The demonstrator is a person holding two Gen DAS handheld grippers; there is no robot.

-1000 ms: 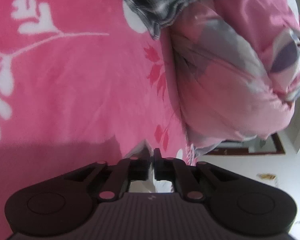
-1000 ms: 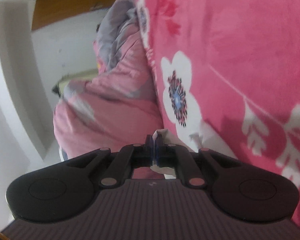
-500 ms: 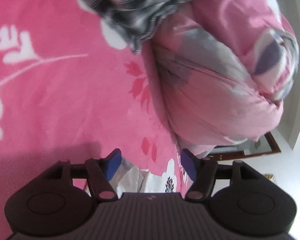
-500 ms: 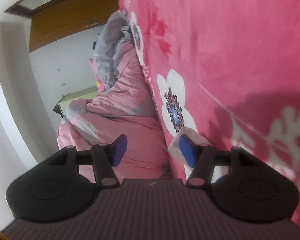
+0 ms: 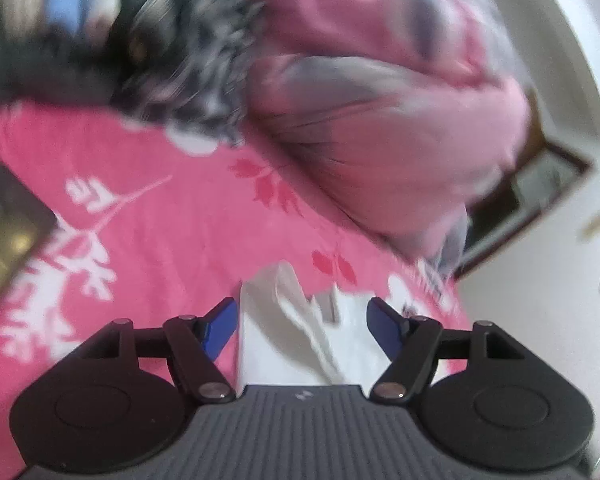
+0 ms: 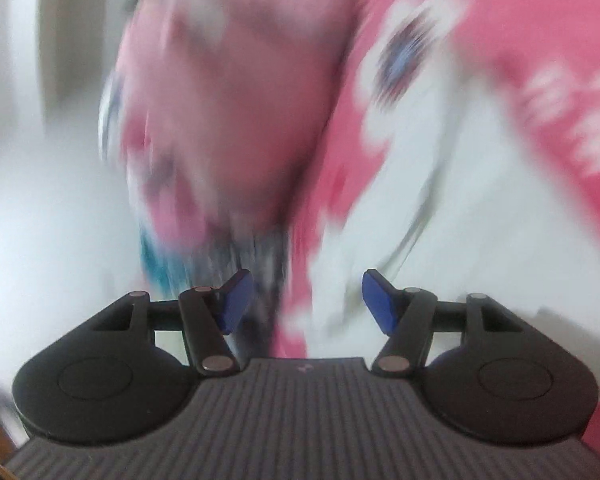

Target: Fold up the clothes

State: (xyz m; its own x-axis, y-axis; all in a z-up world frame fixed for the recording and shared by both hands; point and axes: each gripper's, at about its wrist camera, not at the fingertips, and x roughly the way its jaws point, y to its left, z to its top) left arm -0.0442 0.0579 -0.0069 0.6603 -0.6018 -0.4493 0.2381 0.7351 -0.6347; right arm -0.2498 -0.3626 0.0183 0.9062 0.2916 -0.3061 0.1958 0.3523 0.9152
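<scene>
A white garment [image 5: 268,300] lies crumpled on the pink flowered bedspread [image 5: 160,220], just below and between the blue pads of my left gripper [image 5: 302,312]. The left jaws are opening and the pads stand clear of the cloth. The right wrist view is badly blurred. There the white garment [image 6: 460,220] spreads over the bedspread [image 6: 540,40] ahead and to the right of my right gripper [image 6: 305,292]. The right jaws stand wide apart with nothing pressed between them.
A bunched pink and grey quilt [image 5: 380,140] lies beyond the garment, with a black and white plaid cloth [image 5: 188,60] left of it. A dark brownish object [image 5: 8,220] sits at the left edge. The quilt [image 6: 228,100] fills the right view's middle, with white wall [image 6: 40,200] to the left.
Both grippers were shut on the white cloth a second ago and have opened and let it go. Both have lifted away and rolled; the garment now lies on the bedspread.
</scene>
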